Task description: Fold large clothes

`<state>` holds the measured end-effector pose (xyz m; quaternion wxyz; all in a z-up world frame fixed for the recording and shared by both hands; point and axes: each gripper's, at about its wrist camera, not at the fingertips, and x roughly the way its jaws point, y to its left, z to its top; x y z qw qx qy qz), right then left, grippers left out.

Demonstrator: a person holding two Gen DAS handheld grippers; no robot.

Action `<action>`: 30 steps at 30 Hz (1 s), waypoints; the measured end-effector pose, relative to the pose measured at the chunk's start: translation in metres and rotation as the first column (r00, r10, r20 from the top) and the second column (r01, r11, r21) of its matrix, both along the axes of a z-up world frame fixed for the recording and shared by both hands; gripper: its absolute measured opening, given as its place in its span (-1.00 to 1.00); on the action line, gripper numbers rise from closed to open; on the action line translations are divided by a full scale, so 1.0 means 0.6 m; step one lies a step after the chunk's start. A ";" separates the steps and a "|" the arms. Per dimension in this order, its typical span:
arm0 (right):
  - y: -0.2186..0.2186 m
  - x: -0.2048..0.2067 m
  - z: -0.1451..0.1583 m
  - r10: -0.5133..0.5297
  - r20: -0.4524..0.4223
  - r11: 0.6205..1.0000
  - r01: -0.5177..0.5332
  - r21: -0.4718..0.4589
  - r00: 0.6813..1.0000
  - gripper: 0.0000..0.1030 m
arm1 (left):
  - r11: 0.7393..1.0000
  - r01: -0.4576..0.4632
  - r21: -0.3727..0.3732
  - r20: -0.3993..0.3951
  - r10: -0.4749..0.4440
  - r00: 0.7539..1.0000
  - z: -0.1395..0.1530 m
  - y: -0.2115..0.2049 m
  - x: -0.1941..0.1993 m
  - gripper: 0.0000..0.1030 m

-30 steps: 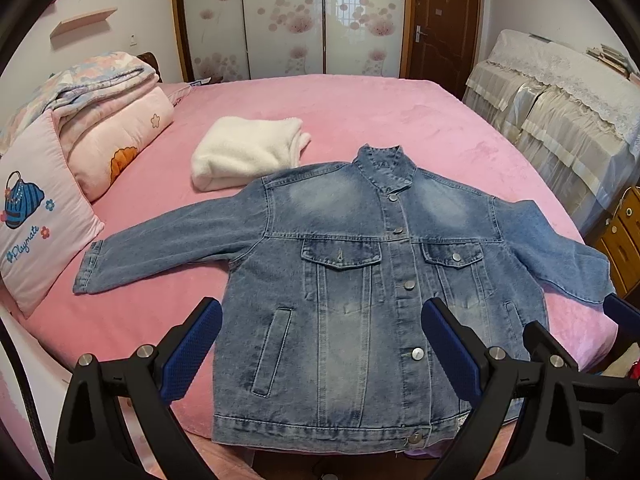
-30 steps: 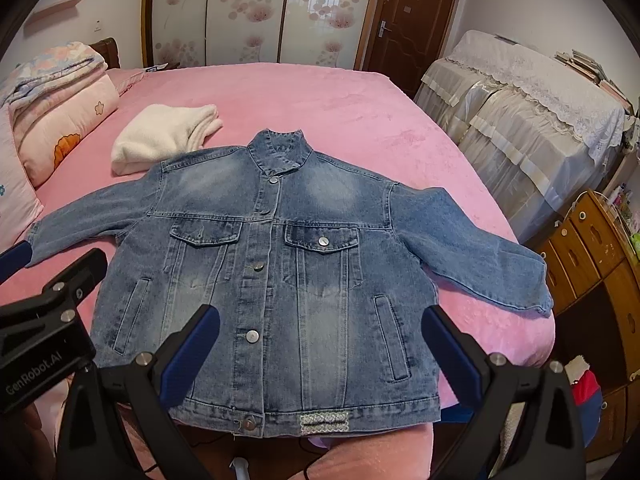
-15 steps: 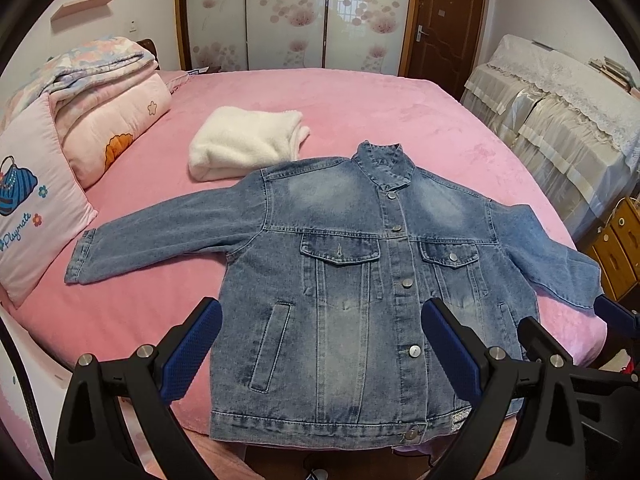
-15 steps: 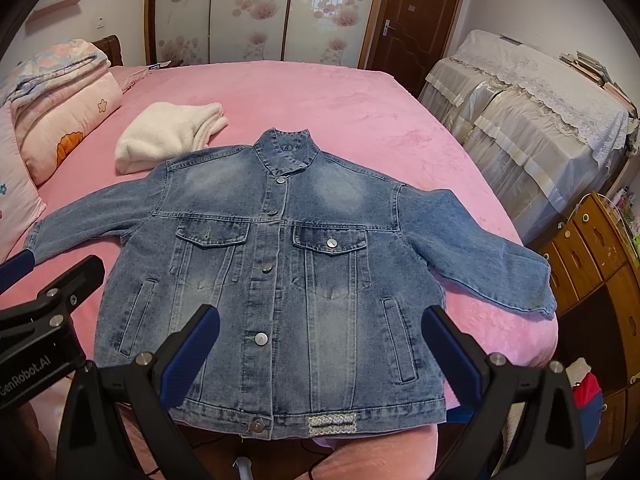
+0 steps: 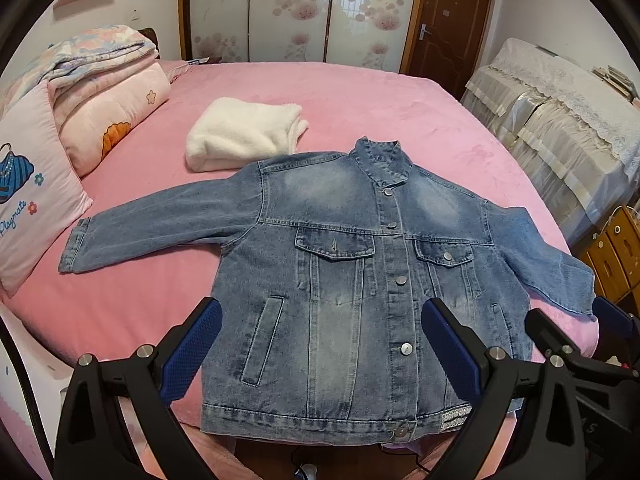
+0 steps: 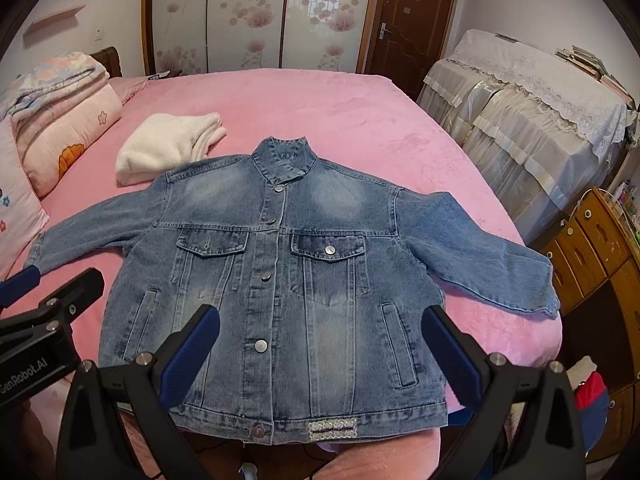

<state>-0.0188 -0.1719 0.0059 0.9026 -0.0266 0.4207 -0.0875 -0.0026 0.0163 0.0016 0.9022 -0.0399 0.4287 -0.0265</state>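
Observation:
A blue denim jacket (image 5: 352,280) lies flat and buttoned on the pink bed (image 5: 360,96), front up, collar away from me, both sleeves spread sideways. Its hem hangs slightly over the bed's near edge. My left gripper (image 5: 320,332) hovers open above the hem, holding nothing. In the right wrist view the same jacket (image 6: 288,288) fills the middle, and my right gripper (image 6: 320,332) is open above its lower part. The left gripper (image 6: 40,320) shows at the left edge of that view; the right gripper's body (image 5: 580,344) appears at the right of the left wrist view.
A folded white fleece garment (image 5: 244,136) lies beyond the jacket's left shoulder. Pillows and a folded quilt (image 5: 80,92) are stacked at the left. Cloth-covered furniture (image 6: 540,112) and a wooden drawer chest (image 6: 600,264) stand right of the bed. A door (image 6: 412,20) is behind.
Both grippers have drawn slightly back and up from the bed, so the jacket sits a little farther off and its whole hem shows. The jacket itself has not moved.

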 end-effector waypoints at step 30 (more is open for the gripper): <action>-0.255 0.024 0.069 -0.126 0.225 0.990 0.110 0.082 0.966 0.96 | 0.971 0.239 0.029 0.062 -0.240 0.969 0.105 -0.270 0.106 0.93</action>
